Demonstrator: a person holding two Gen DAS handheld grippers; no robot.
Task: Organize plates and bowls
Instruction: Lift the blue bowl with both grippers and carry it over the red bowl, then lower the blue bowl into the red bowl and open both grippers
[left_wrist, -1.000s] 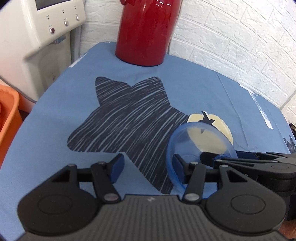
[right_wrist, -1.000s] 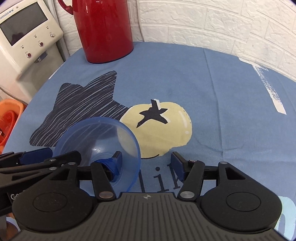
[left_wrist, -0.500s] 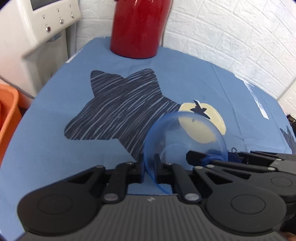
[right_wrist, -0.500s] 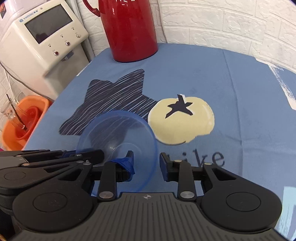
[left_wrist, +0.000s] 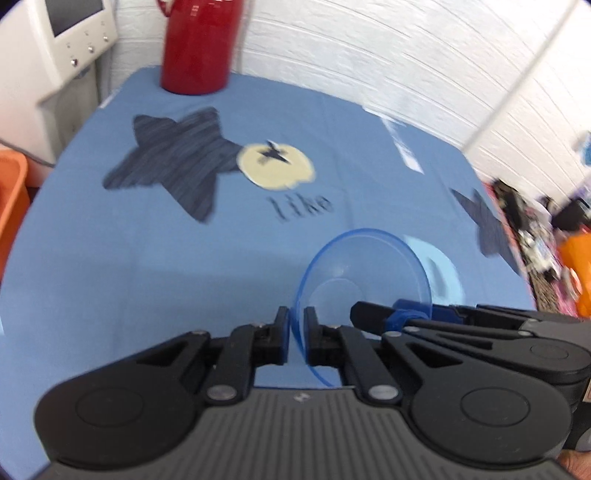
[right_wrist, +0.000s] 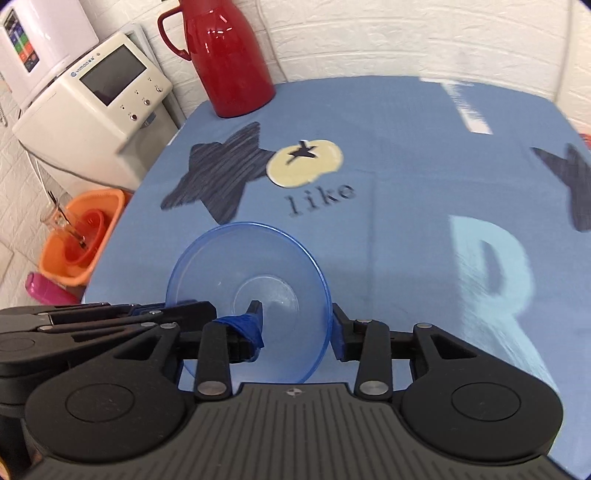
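A clear blue bowl (left_wrist: 364, 271) (right_wrist: 251, 284) hangs tilted above the blue tablecloth (right_wrist: 406, 221), its opening turned toward both cameras. My left gripper (left_wrist: 295, 330) is shut on the bowl's near rim, the thin wall pinched between its pads. In the right wrist view it reaches in from the left to the bowl's left edge. My right gripper (right_wrist: 297, 326) is open and straddles the bowl's right wall, one blue-taped finger (right_wrist: 253, 326) inside and the other just outside the rim. In the left wrist view it comes in from the right.
A red thermos jug (right_wrist: 229, 59) stands at the table's far left corner. Beside the table are a white machine (right_wrist: 92, 110) and, lower down, an orange basin (right_wrist: 83, 236) holding a red bowl and a glass. Blurred clutter (left_wrist: 535, 221) lies beyond the right edge.
My left gripper shut on the bowl's rim. Both grippers then rose and drew back with the bowl. My right gripper's fingers narrowed, then spread a little again.
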